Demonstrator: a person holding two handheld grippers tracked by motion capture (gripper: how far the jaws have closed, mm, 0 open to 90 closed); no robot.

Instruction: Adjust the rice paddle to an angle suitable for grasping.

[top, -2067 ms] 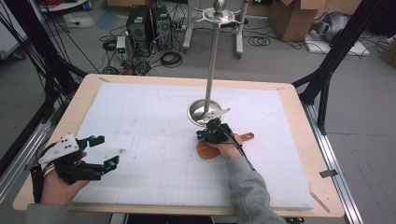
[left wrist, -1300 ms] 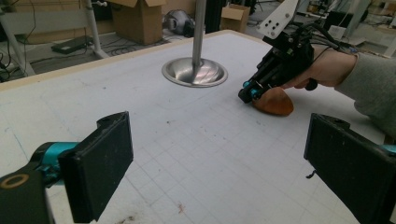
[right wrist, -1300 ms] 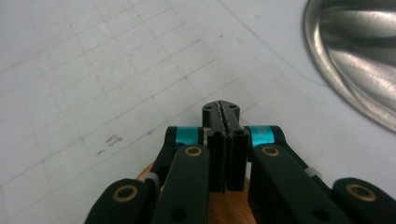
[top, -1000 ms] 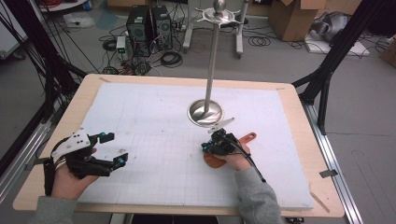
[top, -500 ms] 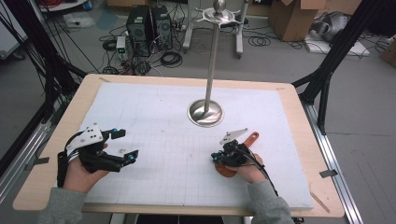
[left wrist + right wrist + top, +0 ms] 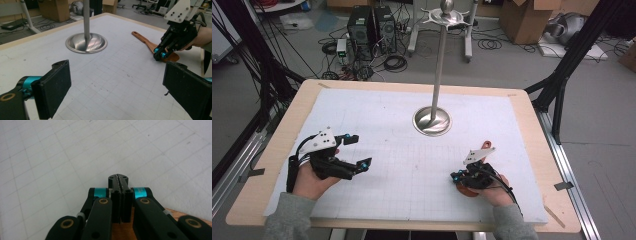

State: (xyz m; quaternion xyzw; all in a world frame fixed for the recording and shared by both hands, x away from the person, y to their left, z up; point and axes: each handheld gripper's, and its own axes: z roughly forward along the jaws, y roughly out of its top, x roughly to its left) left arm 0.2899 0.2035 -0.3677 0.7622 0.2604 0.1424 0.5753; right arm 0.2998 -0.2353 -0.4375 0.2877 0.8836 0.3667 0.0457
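right claw (image 6: pixel 455 176) | pulled back from stand | left claw (image 6: pixel 362 151) | moved inward, seemingly

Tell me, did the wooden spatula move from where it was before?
Yes. The wooden spatula slid away from the metal stand base, toward the person's side of the table and a bit rightward. It now lies under the right gripper, whose fingers are shut.

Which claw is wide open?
The left claw, on the left of the high view. Its two black jaws stand far apart over the white mat. The right claw, over the wooden spatula, has its jaws pressed together.
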